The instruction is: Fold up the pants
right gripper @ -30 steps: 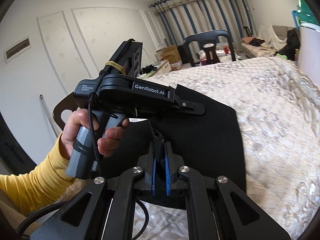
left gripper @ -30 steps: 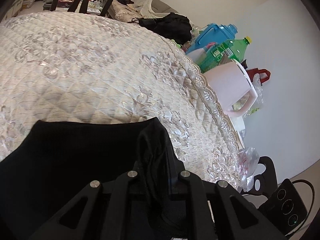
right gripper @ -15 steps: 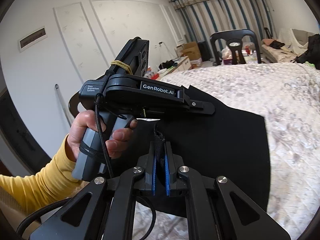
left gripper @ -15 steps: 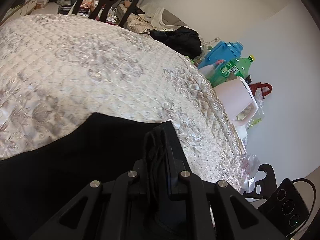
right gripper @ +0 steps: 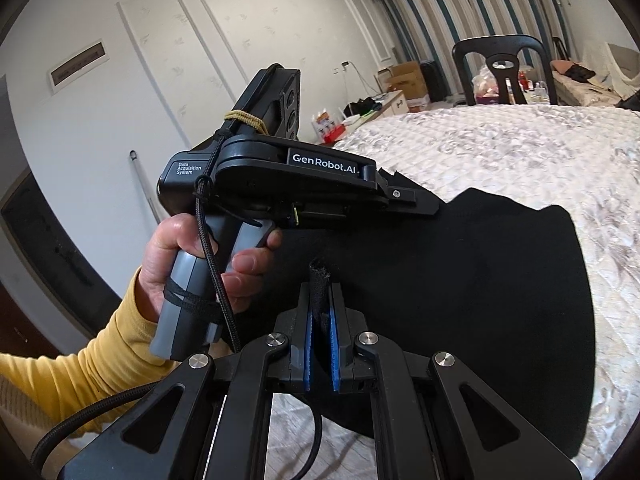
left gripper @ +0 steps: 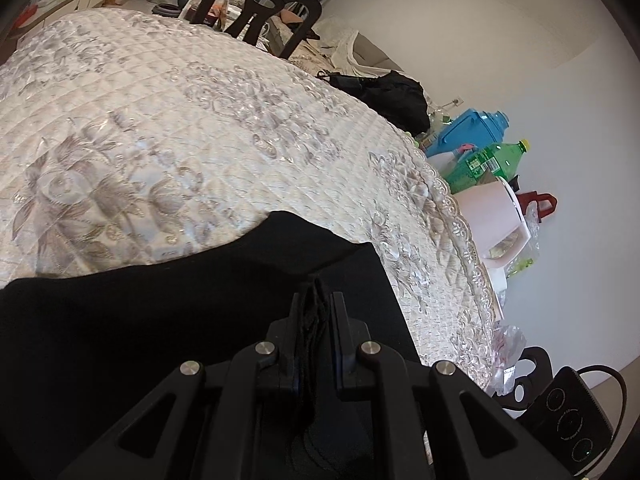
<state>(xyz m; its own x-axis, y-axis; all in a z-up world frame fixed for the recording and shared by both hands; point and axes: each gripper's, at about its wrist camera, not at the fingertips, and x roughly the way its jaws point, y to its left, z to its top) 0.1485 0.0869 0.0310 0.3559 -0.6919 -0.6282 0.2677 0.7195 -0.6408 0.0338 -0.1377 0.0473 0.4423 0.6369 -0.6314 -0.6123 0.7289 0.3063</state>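
Quilted cream bedding with a silvery flower pattern (left gripper: 168,128) fills the background of both views, with a black chair (right gripper: 506,66) beyond its far edge and striped curtains (right gripper: 452,16) behind that.

From the right wrist view, the left gripper (right gripper: 420,204) is seen from the side, up and to the left of the right gripper's fingers. It is held level by a bare hand (right gripper: 208,264) wrapped around its grey handle, with a yellow sleeve (right gripper: 80,364) at the wrist. Its tip is laid against the near edge of the black pants (right gripper: 480,300).

The right gripper (right gripper: 319,312) is pointed forward, its blue-padded fingers (right gripper: 308,336) pressed close together on a narrow upright fold of the pants. The rest of the cloth is spread ahead and to the right of it across the bedding.

In the left wrist view, the left gripper (left gripper: 317,312) is likewise closed tightly on a bunched ridge of the same black cloth (left gripper: 160,320), which is draped ahead and to the left (a raised hump is formed just beyond the fingertips). To the right, past the bed's edge, a pale pink kettle (left gripper: 494,216), a green bottle (left gripper: 484,162) and a blue container (left gripper: 468,130) are crowded together.
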